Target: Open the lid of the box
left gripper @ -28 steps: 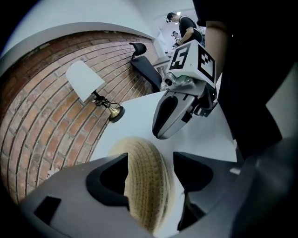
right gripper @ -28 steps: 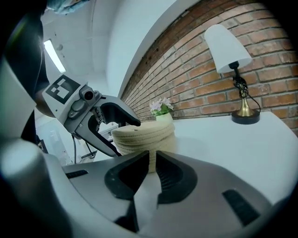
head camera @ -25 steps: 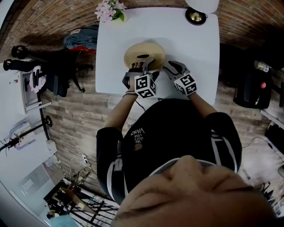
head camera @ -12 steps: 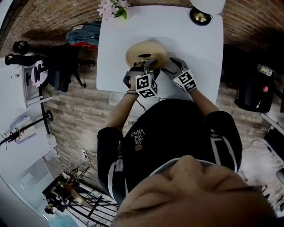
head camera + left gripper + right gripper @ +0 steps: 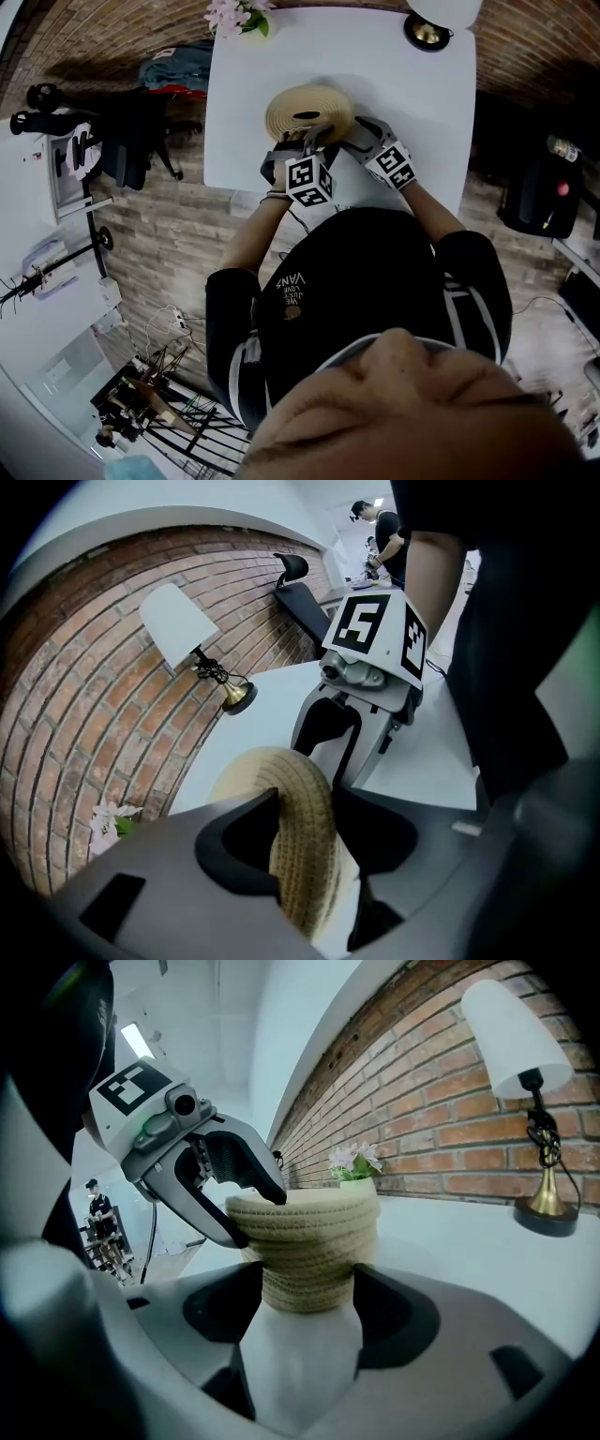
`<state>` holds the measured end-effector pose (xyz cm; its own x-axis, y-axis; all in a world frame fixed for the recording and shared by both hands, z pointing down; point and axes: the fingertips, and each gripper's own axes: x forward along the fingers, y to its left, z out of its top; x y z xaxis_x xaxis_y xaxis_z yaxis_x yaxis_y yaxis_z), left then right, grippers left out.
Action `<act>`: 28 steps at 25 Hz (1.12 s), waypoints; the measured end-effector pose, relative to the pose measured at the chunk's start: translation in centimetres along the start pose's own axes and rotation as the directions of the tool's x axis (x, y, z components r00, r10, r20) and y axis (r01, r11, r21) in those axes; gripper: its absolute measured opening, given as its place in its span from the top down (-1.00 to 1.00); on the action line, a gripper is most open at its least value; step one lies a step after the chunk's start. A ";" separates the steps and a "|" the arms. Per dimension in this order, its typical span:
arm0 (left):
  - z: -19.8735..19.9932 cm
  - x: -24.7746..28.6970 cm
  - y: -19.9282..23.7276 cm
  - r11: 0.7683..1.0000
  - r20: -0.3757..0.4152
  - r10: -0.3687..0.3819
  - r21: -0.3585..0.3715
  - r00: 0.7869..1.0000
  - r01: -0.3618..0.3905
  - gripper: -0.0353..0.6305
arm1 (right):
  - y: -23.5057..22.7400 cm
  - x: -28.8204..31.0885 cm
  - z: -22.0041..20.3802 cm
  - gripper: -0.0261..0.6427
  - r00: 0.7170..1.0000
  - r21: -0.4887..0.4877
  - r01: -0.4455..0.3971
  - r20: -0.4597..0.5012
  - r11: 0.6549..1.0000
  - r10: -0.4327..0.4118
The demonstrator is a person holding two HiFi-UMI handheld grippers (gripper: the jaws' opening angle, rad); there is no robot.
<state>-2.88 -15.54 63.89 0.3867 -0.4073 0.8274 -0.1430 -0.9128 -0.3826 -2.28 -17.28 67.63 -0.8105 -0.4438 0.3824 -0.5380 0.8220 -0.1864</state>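
box point(image 5: 309, 1288) x1 | lid point(image 5: 314, 1211) x1 | left claw point(image 5: 307, 799) just closing, pinching lid | right claw point(image 5: 309, 1274) just opening, astride box

One box point(image 5: 307, 111), one lamp point(image 5: 427, 32), one plant point(image 5: 234, 17), two tools point(image 5: 307, 141) point(image 5: 351, 141)

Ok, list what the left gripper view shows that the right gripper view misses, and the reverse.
Left gripper view only: the right gripper, its jaws just opening with the base of the woven box between them, and a black chair. Right gripper view only: the left gripper, its jaws just closing on the rim of the lid. Both: box, lamp, flowers, brick wall, white table.
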 end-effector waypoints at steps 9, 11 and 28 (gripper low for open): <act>-0.1 0.0 0.0 0.999 0.005 -0.030 -0.035 1.000 0.031 0.35 | -0.1 0.2 -0.2 0.09 1.000 -0.008 -0.007 -0.005 1.000 0.007; -0.1 0.1 0.0 0.999 0.007 -0.037 -0.040 0.999 0.037 0.36 | -0.4 0.2 -0.4 0.09 1.000 -0.017 0.001 -0.006 1.000 -0.001; 0.6 -1.2 1.0 0.991 0.073 -0.048 -0.120 0.996 0.057 0.41 | -0.2 0.2 -0.1 0.09 1.000 -0.012 -0.003 -0.001 1.000 0.003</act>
<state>-2.96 -15.92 62.29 0.4585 -0.3595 0.8128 -0.2294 -0.9314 -0.2826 -2.33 -17.51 67.87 -0.8117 -0.4414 0.3825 -0.5331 0.8275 -0.1763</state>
